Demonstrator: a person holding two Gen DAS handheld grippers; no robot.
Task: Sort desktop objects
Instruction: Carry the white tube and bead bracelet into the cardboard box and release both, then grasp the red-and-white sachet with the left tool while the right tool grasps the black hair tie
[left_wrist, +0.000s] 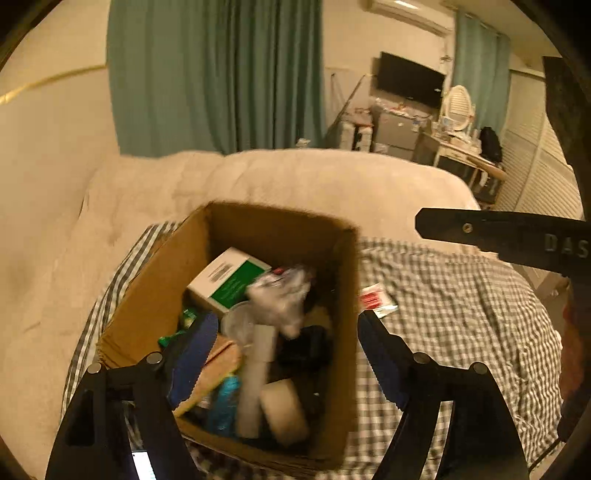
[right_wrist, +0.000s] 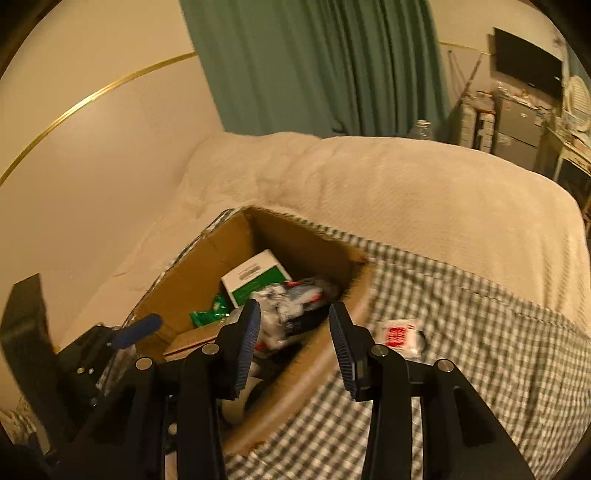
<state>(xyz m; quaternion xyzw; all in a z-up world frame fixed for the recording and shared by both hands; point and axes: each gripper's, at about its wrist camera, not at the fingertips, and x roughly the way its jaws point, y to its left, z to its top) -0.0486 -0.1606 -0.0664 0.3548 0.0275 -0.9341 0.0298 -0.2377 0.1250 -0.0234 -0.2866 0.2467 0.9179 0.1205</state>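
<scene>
An open cardboard box (left_wrist: 155, 295) (right_wrist: 207, 266) stands on a checked cloth on a bed. Inside lie a white-and-green carton (left_wrist: 229, 280) (right_wrist: 255, 277), crumpled clear plastic packaging (left_wrist: 284, 299) (right_wrist: 291, 306), a white tube (left_wrist: 258, 369), a roll of tape (left_wrist: 284, 410) and several other small items. My left gripper (left_wrist: 286, 321) hangs over the box, jaws wide open, nothing between the pads. My right gripper (right_wrist: 294, 308) stands open above the box's right wall, holding nothing. A red-and-white packet (left_wrist: 376, 301) (right_wrist: 400, 334) lies on the cloth just right of the box.
The checked cloth (left_wrist: 461, 295) (right_wrist: 480, 332) covers the near part of the bed, a beige blanket (left_wrist: 295, 177) (right_wrist: 406, 192) the far part. A wall is at the left, green curtains behind. A lit phone screen (left_wrist: 142, 465) shows at the bottom left.
</scene>
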